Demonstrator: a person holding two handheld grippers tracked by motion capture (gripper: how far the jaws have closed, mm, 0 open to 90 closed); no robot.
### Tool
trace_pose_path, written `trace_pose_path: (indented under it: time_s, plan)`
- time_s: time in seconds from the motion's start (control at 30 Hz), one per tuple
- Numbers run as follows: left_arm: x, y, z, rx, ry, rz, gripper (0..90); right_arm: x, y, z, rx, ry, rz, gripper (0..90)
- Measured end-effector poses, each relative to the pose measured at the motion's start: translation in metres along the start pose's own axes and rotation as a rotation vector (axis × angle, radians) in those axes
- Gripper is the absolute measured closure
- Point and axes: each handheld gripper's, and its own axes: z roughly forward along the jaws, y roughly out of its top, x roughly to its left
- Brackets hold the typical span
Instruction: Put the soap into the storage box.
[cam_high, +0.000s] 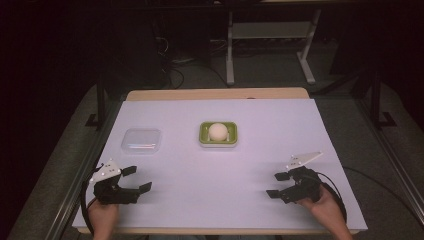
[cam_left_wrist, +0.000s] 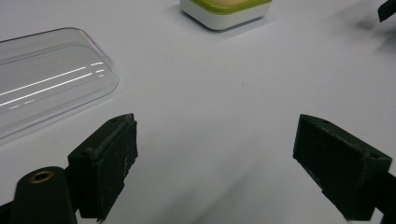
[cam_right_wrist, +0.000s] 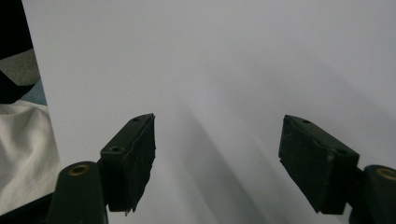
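Overhead forward-down view; two low jaw-level views across table (cam_high: 215, 165).

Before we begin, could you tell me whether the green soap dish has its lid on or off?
Off: the clear lid lies apart, left of the green dish, leaving the soap uncovered.

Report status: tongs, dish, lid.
Left tongs open, right tongs open, both empty. Ball sits in green dish. Clear lid left of it, untouched.
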Motion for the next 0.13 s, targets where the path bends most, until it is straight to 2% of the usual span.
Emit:
trace_pose_path:
  time_s: [0.13]
  plan:
    - [0.0002, 0.0005, 0.0001, -0.003, 0.001, -0.002, 13.2, 0.0090, -0.0084, -0.0010, -0.013, -0.002, 0.001, 25.0]
